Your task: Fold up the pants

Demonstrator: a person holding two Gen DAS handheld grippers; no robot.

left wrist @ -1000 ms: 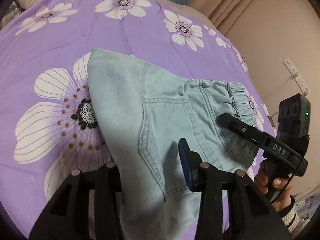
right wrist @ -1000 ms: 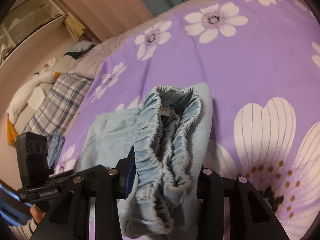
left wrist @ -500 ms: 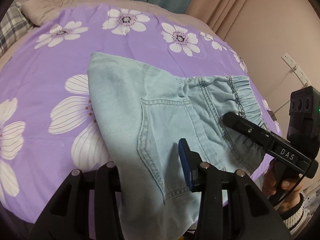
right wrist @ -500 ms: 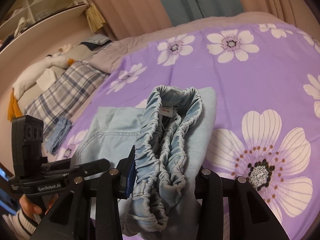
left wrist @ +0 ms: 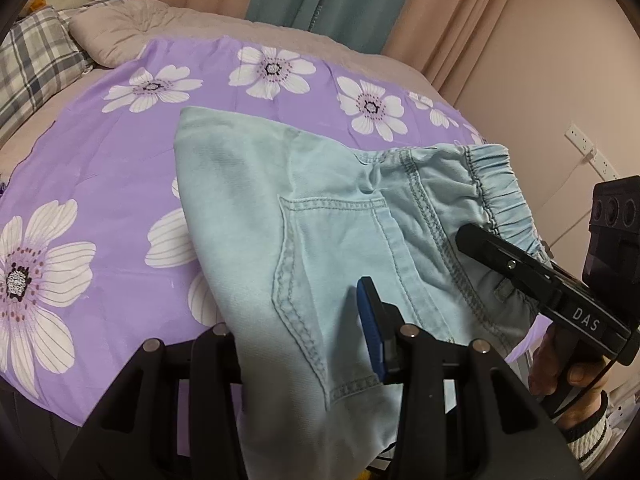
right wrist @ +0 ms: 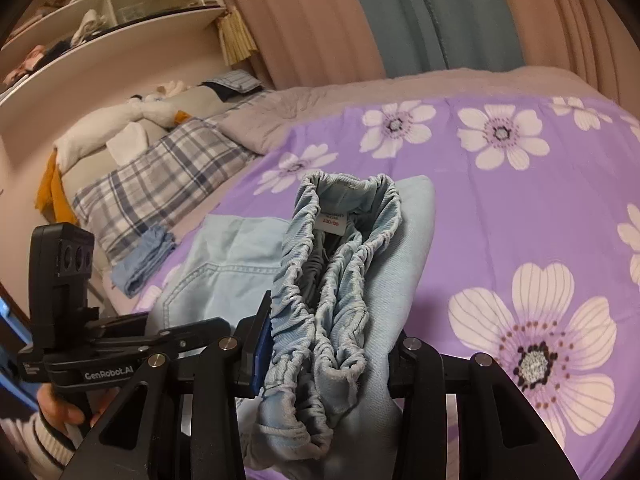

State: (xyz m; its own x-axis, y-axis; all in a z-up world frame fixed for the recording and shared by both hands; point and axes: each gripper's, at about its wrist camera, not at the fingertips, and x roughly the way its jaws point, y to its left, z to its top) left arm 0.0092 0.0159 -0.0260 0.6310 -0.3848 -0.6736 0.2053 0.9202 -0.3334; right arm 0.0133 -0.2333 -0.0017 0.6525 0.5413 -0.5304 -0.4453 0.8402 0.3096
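My left gripper (left wrist: 312,344) is clenched on the pants (left wrist: 320,216) near the back pocket; my right gripper (right wrist: 332,344) grips the bunched waistband (right wrist: 332,280). Between them the pants hang over the bed's near edge, their far end on the purple sheet (left wrist: 100,168).

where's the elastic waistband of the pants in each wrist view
Left wrist view: the elastic waistband runs down the right side, its lower end under the right gripper.
Right wrist view: the waistband is bunched in the centre, running down between this gripper's fingers.
Shared landmark: the purple flowered sheet under the pants.
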